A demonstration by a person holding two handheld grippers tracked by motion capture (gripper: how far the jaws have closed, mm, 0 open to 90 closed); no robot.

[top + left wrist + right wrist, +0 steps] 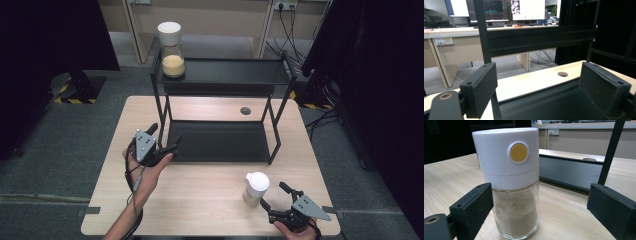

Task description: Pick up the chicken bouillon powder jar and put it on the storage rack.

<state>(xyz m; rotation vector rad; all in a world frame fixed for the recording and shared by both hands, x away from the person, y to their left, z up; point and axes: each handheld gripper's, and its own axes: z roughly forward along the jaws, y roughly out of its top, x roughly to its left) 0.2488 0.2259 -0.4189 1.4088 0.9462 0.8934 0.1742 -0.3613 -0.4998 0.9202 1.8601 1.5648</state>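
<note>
open jaws at the spice jar, other gripper at the shelf rack

near the left edge of the tabletop (115,165), the left gripper (167,148) sits in the person's left hand (150,172), its grey three-cornered plate on top and its cable trailing back along the forearm. it points toward the front left corner of the black two-tier shelf rack (220,75). in the left gripper view its jaws stand wide apart with nothing between them, the lower tray of the rack (554,105) just ahead and a left post of the rack rising between them.

the rack stands at the far middle of the tabletop. on the left end of its upper tier stands a glass jar with a white lid (172,49), holding yellow grains.

toward the front right corner of the tabletop stands the spice jar (255,188), upright, with a white cap and pale powder in its glass body. in the right gripper view a round yellow button (518,152) shows on the cap.

just to the right of it, at the front edge, the right gripper (277,199) rests in the right hand (295,227). its jaws are open; the spice jar (511,185) stands just beyond its left pad (474,212), not touching either pad.
</note>
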